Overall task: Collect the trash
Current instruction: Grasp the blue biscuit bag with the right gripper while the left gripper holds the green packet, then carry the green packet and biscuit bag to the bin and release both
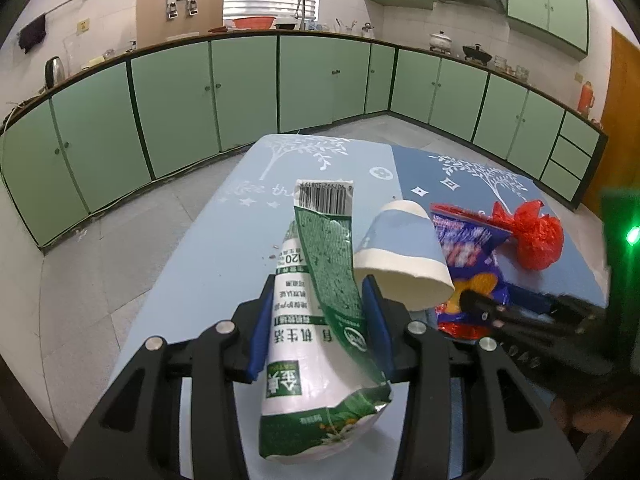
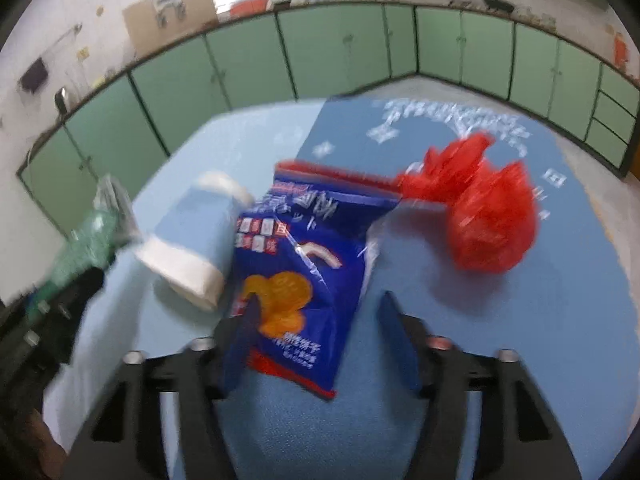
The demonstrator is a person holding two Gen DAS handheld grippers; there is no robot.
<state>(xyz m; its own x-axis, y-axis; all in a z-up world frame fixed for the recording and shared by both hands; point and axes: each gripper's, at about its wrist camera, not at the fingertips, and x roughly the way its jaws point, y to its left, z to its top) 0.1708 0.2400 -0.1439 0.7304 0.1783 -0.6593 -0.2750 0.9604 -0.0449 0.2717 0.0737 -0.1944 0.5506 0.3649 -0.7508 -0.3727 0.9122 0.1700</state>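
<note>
In the left wrist view, the left hand-held gripper (image 1: 316, 316) fills the bottom centre of the frame, its blue pads clamped on a green and white wrapper (image 1: 316, 320) that stands up between them, barcode end toward the frame centre. Just right of it a paper cup (image 1: 400, 260) lies on its side on the blue worktop (image 1: 208, 256), its open mouth facing the lower right. Right of the cup lies a blue chip bag (image 1: 464, 248), and beyond that, at the right of the frame, a knotted red plastic bag (image 1: 536, 236).

In the right wrist view, which is blurred, the right hand-held gripper (image 2: 316, 320) sits at the bottom centre with its jaws apart. The lower end of the chip bag (image 2: 296, 280) lies between them; the left pad seems to touch the bag's edge, while the right pad stands clear of it. The cup (image 2: 188, 248) is left of the bag, the red bag (image 2: 488, 216) at upper right, well apart from the gripper.

Green cabinets (image 1: 168, 100) line the far wall across the top of both frames.
</note>
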